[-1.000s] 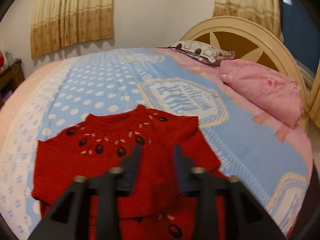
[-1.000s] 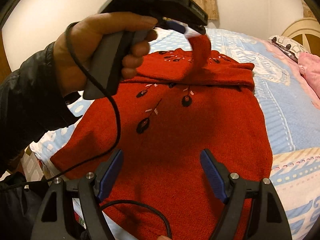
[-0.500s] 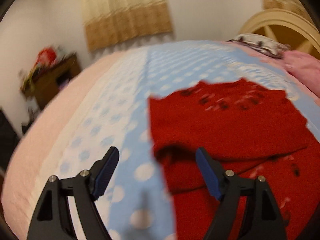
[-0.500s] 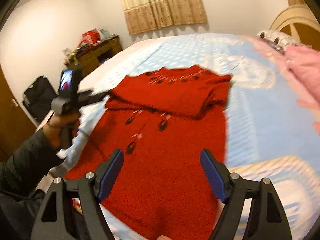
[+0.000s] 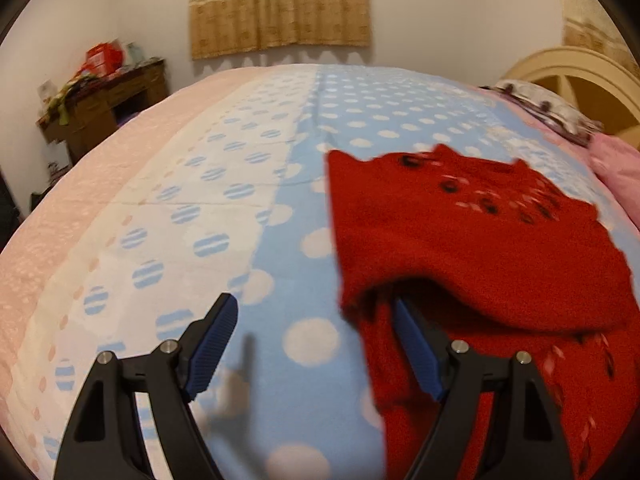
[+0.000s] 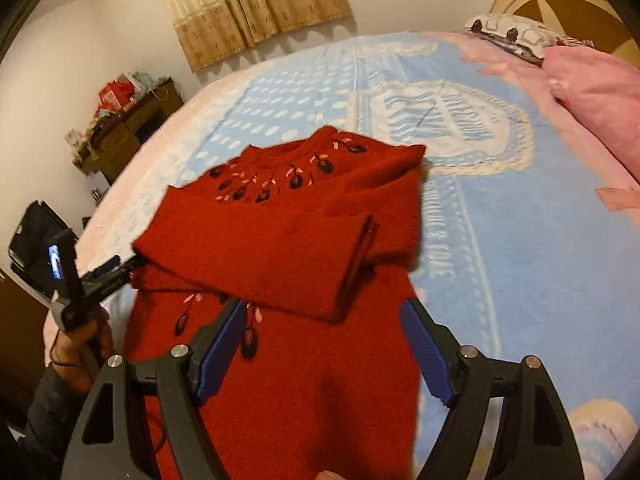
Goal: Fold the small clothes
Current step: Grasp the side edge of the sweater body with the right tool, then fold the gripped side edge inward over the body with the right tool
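Observation:
A small red knitted sweater (image 6: 288, 248) with dark embroidered flowers lies on the bed, its sleeves folded across the chest. It also shows at the right of the left wrist view (image 5: 472, 248). My left gripper (image 5: 316, 344) is open and empty, low over the bedspread at the sweater's left edge; its right finger sits at the folded sleeve's opening. It shows in the right wrist view (image 6: 108, 272) beside the sweater's left side. My right gripper (image 6: 324, 344) is open and empty, hovering above the sweater's lower body.
The bed carries a blue, white and pink dotted bedspread (image 5: 224, 208). Pink pillows (image 6: 592, 92) and a cream headboard (image 5: 576, 76) lie at the far right. A cluttered wooden cabinet (image 5: 100, 96) stands by the left wall. Curtains (image 5: 280, 4) hang behind.
My left gripper let go of the sleeve, opened, and moved down to the sweater's left edge. The right gripper pulled back and higher, staying open.

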The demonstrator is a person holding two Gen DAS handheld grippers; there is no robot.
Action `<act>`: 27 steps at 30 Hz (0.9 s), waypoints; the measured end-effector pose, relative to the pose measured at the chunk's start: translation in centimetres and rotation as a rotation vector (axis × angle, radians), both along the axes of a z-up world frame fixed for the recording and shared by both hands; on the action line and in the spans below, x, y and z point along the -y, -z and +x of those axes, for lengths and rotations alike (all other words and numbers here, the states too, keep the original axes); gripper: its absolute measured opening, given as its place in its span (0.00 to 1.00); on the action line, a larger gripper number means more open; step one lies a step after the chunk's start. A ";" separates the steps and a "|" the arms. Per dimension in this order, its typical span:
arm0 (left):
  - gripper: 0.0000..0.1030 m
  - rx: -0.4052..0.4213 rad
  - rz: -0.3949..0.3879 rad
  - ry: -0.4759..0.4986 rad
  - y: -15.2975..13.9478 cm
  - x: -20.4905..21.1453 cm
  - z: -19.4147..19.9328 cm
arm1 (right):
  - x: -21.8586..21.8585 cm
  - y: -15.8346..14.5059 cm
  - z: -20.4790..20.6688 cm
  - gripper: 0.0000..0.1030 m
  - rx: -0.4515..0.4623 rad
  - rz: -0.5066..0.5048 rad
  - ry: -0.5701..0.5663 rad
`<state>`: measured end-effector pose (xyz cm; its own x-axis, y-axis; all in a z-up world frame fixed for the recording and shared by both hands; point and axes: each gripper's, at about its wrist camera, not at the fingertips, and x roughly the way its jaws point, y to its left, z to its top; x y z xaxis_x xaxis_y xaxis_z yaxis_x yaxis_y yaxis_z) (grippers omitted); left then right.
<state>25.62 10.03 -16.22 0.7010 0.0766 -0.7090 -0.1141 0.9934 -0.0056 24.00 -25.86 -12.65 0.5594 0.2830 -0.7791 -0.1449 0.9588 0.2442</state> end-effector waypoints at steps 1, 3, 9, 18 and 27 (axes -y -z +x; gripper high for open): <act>0.81 -0.011 -0.018 -0.024 0.4 -0.5 0.6 | -0.4 0.5 0.8 0.77 -0.009 -0.007 0.002; 0.88 -0.030 -0.077 -0.053 1.0 -1.7 1.3 | -0.7 1.3 1.8 0.77 -0.024 -0.026 0.005; 0.95 -0.026 -0.131 -0.084 1.6 -2.5 0.7 | -0.4 3.6 4.5 0.59 -0.078 -0.065 0.052; 0.99 -0.020 -0.123 -0.085 1.8 -2.5 0.6 | -1.9 3.8 4.7 0.07 -0.067 -0.084 -0.022; 1.00 -0.028 -0.101 -0.089 1.9 -2.2 0.8 | -0.3 -0.4 4.3 0.06 0.081 -0.213 0.061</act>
